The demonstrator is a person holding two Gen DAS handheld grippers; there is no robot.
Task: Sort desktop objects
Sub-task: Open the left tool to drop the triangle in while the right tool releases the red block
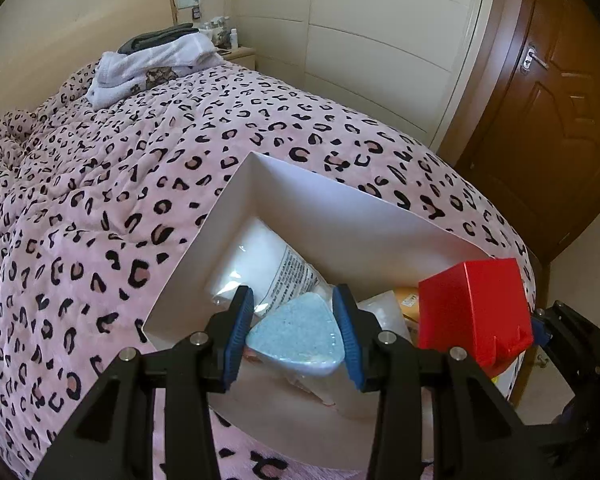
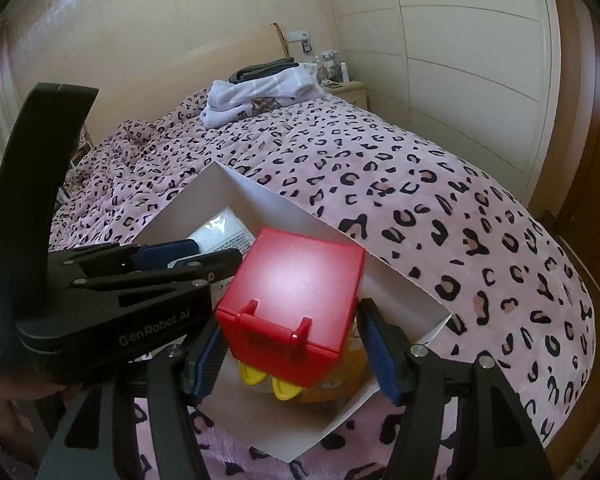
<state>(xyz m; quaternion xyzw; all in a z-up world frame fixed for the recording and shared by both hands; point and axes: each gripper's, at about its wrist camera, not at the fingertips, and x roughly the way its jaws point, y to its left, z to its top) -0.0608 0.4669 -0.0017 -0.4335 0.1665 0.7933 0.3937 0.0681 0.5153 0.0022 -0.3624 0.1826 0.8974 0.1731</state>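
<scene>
your left claw grips a pale blue triangular sponge over the near corner of the white cardboard box, which sits on the bed by its foot edge; your right claw is clamped on a red cube box, held above the same box; a white plastic packet and something yellow already lie inside; so sorting looks well along, with both held items not yet released.
</scene>
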